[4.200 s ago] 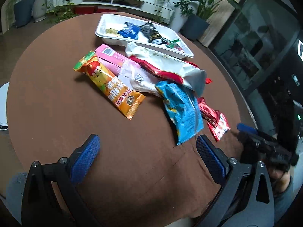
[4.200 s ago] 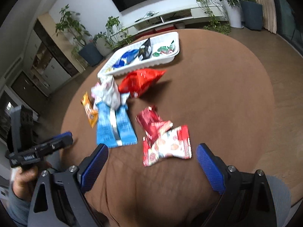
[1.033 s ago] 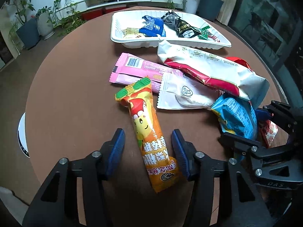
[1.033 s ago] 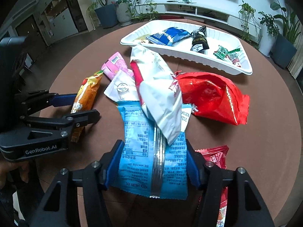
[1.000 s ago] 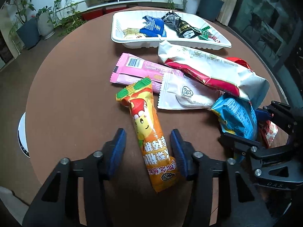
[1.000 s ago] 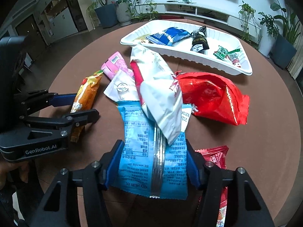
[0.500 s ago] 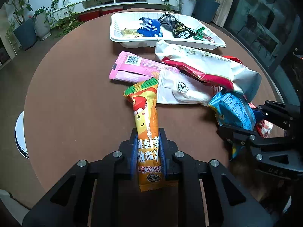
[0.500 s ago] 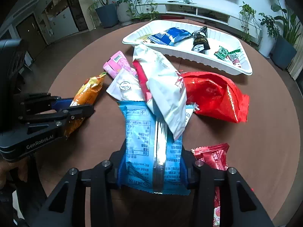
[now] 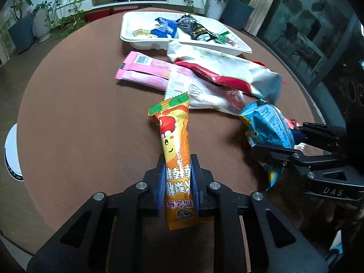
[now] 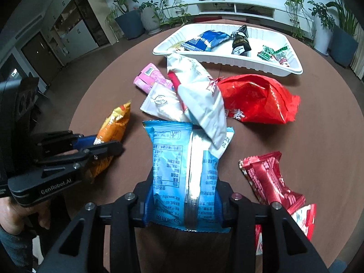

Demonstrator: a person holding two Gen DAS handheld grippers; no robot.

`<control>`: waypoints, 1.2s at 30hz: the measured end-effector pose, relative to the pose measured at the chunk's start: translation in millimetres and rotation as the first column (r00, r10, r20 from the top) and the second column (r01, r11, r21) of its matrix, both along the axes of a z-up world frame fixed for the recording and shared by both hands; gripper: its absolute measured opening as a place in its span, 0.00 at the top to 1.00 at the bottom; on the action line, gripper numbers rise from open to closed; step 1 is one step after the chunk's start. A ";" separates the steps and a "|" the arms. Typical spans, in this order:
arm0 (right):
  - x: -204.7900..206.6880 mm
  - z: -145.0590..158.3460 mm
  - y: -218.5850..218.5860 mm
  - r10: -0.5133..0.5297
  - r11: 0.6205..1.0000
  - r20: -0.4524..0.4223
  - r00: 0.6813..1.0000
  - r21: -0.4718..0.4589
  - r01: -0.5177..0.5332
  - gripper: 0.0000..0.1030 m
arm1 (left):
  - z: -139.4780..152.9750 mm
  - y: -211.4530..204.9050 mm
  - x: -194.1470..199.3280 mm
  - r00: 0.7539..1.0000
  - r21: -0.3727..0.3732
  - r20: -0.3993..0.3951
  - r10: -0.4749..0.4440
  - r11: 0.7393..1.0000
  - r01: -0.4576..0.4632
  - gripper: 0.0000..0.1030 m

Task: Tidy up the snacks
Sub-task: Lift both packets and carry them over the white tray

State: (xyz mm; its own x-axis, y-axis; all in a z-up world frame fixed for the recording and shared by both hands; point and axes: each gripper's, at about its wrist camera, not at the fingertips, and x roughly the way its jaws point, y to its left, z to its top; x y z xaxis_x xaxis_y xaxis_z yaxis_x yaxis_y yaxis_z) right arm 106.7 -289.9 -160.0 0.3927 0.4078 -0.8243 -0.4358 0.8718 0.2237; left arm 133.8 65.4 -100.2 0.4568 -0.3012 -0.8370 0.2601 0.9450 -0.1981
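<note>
Gripping, seemingly: orange packet (image 9: 176, 159), blue packet (image 10: 184, 170).

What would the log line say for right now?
left gripper: shut on orange snack stick | right gripper: closing on blue packet | white tray: partly filled

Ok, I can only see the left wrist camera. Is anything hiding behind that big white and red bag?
Observer: Yes. A crinkly red foil bag lies right beside it, in front of the white plastic tray.
Operator: And what's behind the light blue snack packet?
Observer: Dark red wrapped packets, on the table to its right.
Operator: Can the blue one come straight up?
Observer: Maybe not cleanly. The end of the big white and red bag lies over the packet's top corner, while the right gripper is closing its jaws on the packet's lower part.
</note>
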 end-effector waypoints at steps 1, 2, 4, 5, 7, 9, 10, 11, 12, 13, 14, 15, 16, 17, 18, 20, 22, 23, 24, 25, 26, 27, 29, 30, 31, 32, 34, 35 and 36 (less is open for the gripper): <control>-2.0 0.8 -1.0 0.000 1.000 -0.007 1.000 0.013 0.000 0.57 | 0.4 -0.7 -1.5 1.000 -0.010 -0.002 -0.003 1.000 0.003 0.83; -3.7 1.7 -1.5 0.001 1.000 -0.010 1.000 0.022 -0.001 0.57 | 0.6 -1.8 -3.2 1.000 -0.024 -0.005 -0.008 1.000 0.008 0.83; -7.1 3.8 -1.9 0.003 0.999 -0.012 1.000 0.034 -0.002 0.57 | 1.3 -3.6 -6.1 1.000 -0.042 -0.011 -0.015 0.999 0.015 0.83; -9.5 4.8 -2.4 0.005 0.999 -0.017 1.000 0.045 -0.004 0.57 | 2.6 -4.2 -8.0 1.000 -0.059 -0.012 -0.020 0.998 0.019 0.83; -13.0 7.5 -4.7 0.007 0.998 -0.025 1.000 0.068 -0.005 0.57 | 5.2 -5.0 -10.5 0.999 -0.095 -0.018 -0.031 0.995 0.029 0.83; -15.8 10.8 -8.6 0.010 0.996 -0.036 0.999 0.094 -0.007 0.57 | 8.8 -5.9 -12.9 0.999 -0.112 -0.014 -0.035 0.993 0.033 0.83; -16.9 12.8 -11.7 0.009 0.994 -0.041 0.999 0.112 -0.004 0.57 | 10.4 -5.6 -13.5 0.999 -0.124 -0.013 -0.036 0.992 0.034 0.83; -17.1 14.5 -14.4 0.007 0.992 -0.044 0.999 0.125 -0.002 0.57 | 12.5 -5.1 -13.6 0.999 -0.141 -0.014 -0.036 0.989 0.034 0.83; -17.6 16.7 -17.6 0.006 0.990 -0.048 0.999 0.140 0.001 0.57 | 15.0 -4.8 -13.6 0.999 -0.154 -0.013 -0.036 0.988 0.034 0.83; -17.5 18.7 -21.1 0.004 0.988 -0.052 0.999 0.156 0.004 0.57 | 18.3 -4.4 -13.7 0.999 -0.171 -0.008 -0.036 0.985 0.034 0.83; -17.4 21.1 -24.9 -0.001 0.985 -0.054 0.999 0.170 0.010 0.57 | 21.0 -3.8 -13.3 0.999 -0.180 -0.005 -0.037 0.983 0.035 0.83; -17.4 23.1 -27.8 -0.005 0.983 -0.055 0.998 0.181 0.014 0.57 | 24.2 -3.2 -12.8 0.999 -0.189 -0.001 -0.037 0.981 0.036 0.83; -17.0 25.7 -31.4 -0.008 0.981 -0.056 0.998 0.195 0.019 0.57 | 27.9 -1.8 -12.0 0.999 -0.199 0.004 -0.035 0.979 0.035 0.83; -16.4 28.8 -35.1 -0.011 0.977 -0.058 0.998 0.211 0.023 0.57 | 32.7 0.2 -9.9 0.999 -0.217 0.012 -0.032 0.976 0.034 0.83; -15.9 31.7 -37.9 -0.014 0.975 -0.057 0.998 0.221 0.026 0.57 | 36.5 2.2 -7.9 0.999 -0.227 0.015 -0.030 0.973 0.033 0.83; -13.7 39.7 -44.2 -0.023 0.970 -0.046 0.999 0.239 0.033 0.57 | 45.1 6.4 -2.4 0.999 -0.240 0.027 -0.024 0.970 0.030 0.83; -9.8 46.2 -51.2 -0.036 0.967 -0.036 0.999 0.251 0.043 0.57 | 53.8 10.4 4.2 0.999 -0.243 0.042 -0.018 0.970 0.028 0.83; -6.2 49.6 -55.5 -0.046 0.966 -0.030 0.998 0.254 0.052 0.57 | 59.1 13.2 8.9 0.999 -0.249 0.050 -0.015 0.968 0.027 0.83; -2.5 52.4 -60.0 -0.056 0.965 -0.025 0.998 0.257 0.060 0.57 | 63.5 15.2 12.6 0.998 -0.253 0.057 -0.012 0.967 0.026 0.83; 2.7 55.8 -65.5 -0.069 0.963 -0.022 0.997 0.260 0.072 0.57 | 67.9 17.5 17.4 0.998 -0.254 0.066 -0.008 0.967 0.025 0.83; 6.2 58.2 -69.4 -0.078 0.962 -0.018 0.997 0.261 0.080 0.57 | 73.1 19.9 25.1 0.997 -0.252 0.074 -0.003 0.968 0.022 0.83; 10.6 61.3 -73.3 -0.088 0.962 -0.011 0.996 0.259 0.088 0.57 | 76.0 22.6 29.3 0.997 -0.251 0.078 0.001 0.968 0.018 0.83; 22.5 69.3 -82.5 -0.113 0.962 0.011 0.994 0.250 0.107 0.57 | 84.8 27.4 43.4 0.996 -0.252 0.091 0.008 0.968 0.015 0.83; 26.2 72.1 -86.7 -0.122 0.962 0.018 0.992 0.248 0.114 0.57 | 89.1 30.3 49.9 0.995 -0.254 0.097 0.011 0.967 0.014 0.83; 31.5 75.7 -91.2 -0.133 0.961 0.026 0.991 0.247 0.122 0.57 | 93.9 32.7 56.8 0.994 -0.254 0.104 0.016 0.967 0.011 0.83; 37.9 79.6 -96.2 -0.145 0.960 0.034 0.989 0.248 0.132 0.57 | 98.5 34.8 63.9 0.994 -0.250 0.112 0.020 0.968 0.009 0.83; 49.9 84.2 -105.0 -0.164 0.957 0.040 0.986 0.250 0.150 0.57 | 105.9 38.5 76.3 0.992 -0.242 0.123 0.026 0.970 0.005 0.83; 59.1 87.2 -110.7 -0.178 0.955 0.044 0.983 0.247 0.162 0.57 | 110.2 40.8 84.3 0.991 -0.237 0.130 0.029 0.972 0.003 0.83; 66.4 89.9 -114.0 -0.187 0.955 0.048 0.981 0.244 0.170 0.57 | 114.2 43.1 91.3 0.990 -0.233 0.136 0.032 0.972 0.000 0.83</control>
State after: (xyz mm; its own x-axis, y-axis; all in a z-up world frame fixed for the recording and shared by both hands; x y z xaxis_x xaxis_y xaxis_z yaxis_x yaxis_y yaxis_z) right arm 173.2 -403.9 -70.1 0.5299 0.5066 -0.6802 -0.3001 0.8621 0.4083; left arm 225.1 108.5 14.0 0.5692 -0.4713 -0.6737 0.2854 0.8817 -0.3757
